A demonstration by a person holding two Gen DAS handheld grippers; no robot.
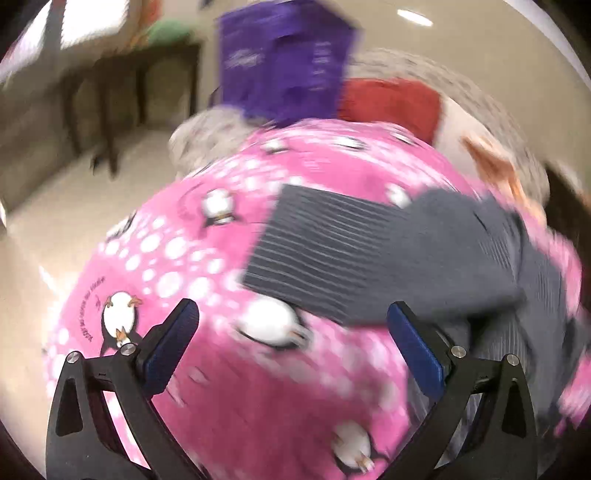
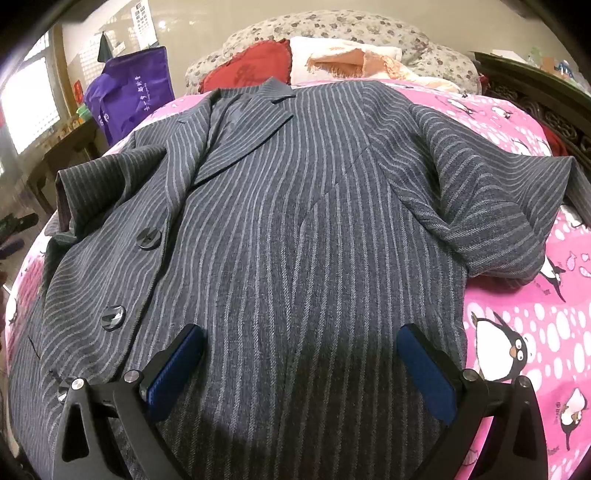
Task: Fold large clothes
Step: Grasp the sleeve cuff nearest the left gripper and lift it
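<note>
pink penguin bedspread (image 2: pixel 524 155), striped grey jacket (image 2: pixel 295 221) spread flat, purple bag (image 2: pixel 133 96) (print unreadable), both grippers (image 1: pixel 291 325) (image 2: pixel 301 349) spread

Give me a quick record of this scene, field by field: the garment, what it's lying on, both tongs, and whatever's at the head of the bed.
garment: grey pinstriped jacket, spread front up, collar toward the pillows
sleeves: both lying out to the sides, one sleeve near the left tongs
surface: pink penguin-print blanket on a bed
left tongs: open, above the blanket beside the sleeve, holding nothing
right tongs: open, above the jacket's lower front, holding nothing
head of bed: red cushion, floral pillow
beside bed: purple bag
</note>
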